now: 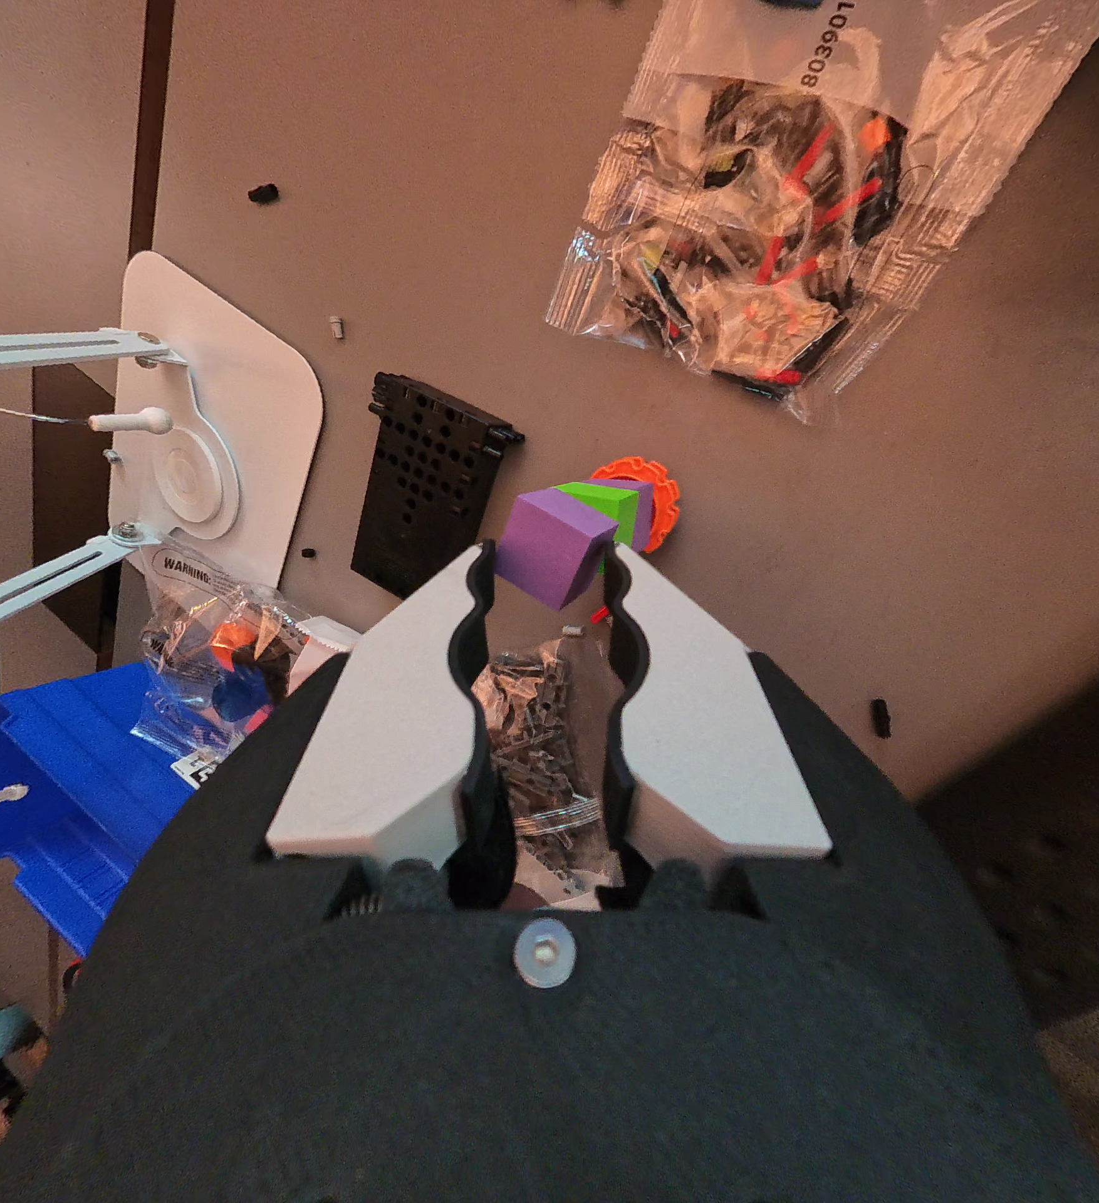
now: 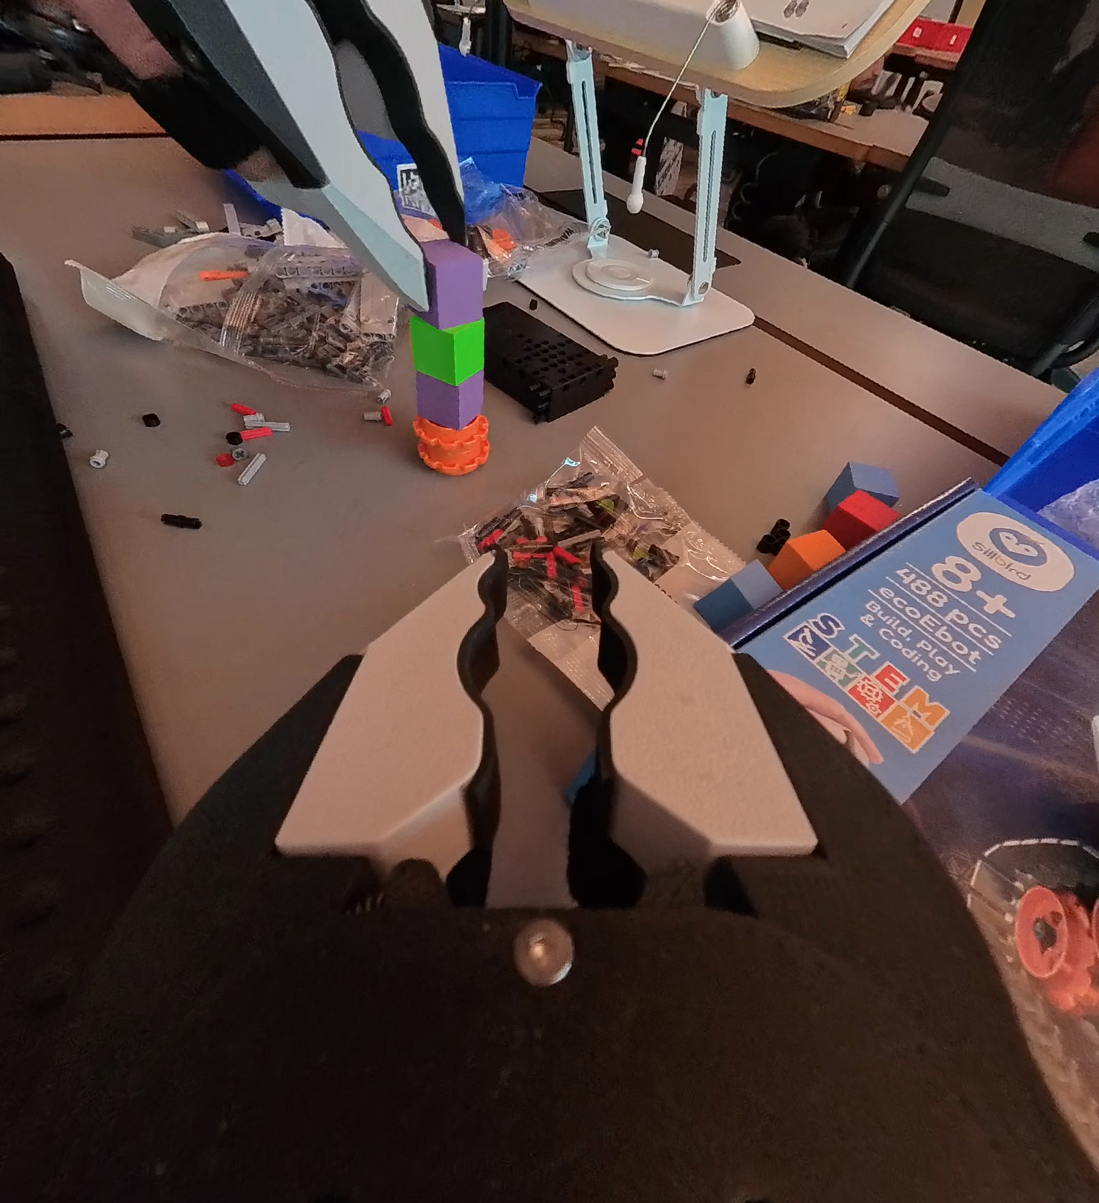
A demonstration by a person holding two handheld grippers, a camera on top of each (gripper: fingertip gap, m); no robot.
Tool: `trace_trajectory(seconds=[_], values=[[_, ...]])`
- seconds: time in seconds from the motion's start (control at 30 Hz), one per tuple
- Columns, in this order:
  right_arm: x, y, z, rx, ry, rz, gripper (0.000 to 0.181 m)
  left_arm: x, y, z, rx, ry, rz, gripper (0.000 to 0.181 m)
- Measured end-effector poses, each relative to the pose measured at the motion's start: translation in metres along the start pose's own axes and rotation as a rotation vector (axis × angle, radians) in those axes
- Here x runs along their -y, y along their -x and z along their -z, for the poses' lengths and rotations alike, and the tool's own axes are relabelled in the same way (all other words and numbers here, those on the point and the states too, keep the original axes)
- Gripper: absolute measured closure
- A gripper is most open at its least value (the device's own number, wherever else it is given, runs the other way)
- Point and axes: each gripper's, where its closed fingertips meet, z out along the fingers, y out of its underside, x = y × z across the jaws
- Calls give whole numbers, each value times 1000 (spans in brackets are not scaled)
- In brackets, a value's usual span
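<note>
A stack stands on the table: orange gear wheels (image 2: pixel 452 446) at the bottom, then a purple cube (image 2: pixel 449 400), a green cube (image 2: pixel 448 351) and a top purple cube (image 2: pixel 456 286). My left gripper (image 1: pixel 547 560) comes down from above and is shut on the top purple cube (image 1: pixel 550 553), which rests on the green cube (image 1: pixel 602 504). It also shows in the right wrist view (image 2: pixel 446 260). My right gripper (image 2: pixel 547 563) is open and empty, held above a clear bag of small red and black parts (image 2: pixel 566 521), nearer than the stack.
A black perforated plate (image 2: pixel 553 368) lies just behind the stack. A bag of grey parts (image 2: pixel 273 312) and loose pins (image 2: pixel 247 436) lie to the left. A white stand base (image 2: pixel 651 312), blue bin (image 2: pixel 488 110), spare cubes (image 2: pixel 859 517) and a printed box (image 2: pixel 924 638) are around. My right fingertips sit around 15 cm from my left ones. From the left gripper's tips to the black perforated plate (image 2: pixel 553 368) is close to 12 cm.
</note>
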Motion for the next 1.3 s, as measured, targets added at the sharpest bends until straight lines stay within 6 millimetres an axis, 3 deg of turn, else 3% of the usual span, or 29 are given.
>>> trace_trajectory(seconds=[0.1,0.3,0.5,0.73,1.3], values=[[0,0,0,1,0,1,157,1,0,5,-14,-19,-12,140],[0,1,-1,5,2,3,157,5,-1,13,-107,-23,-101,136],[-1,0,0,2,2,-1,157,2,-4,4,-182,29,-132,150],[1,1,0,5,-2,0,157,3,4,7,-145,47,-25,155],[3,1,2,7,-15,-6,157,6,-6,4,-134,125,133,155]])
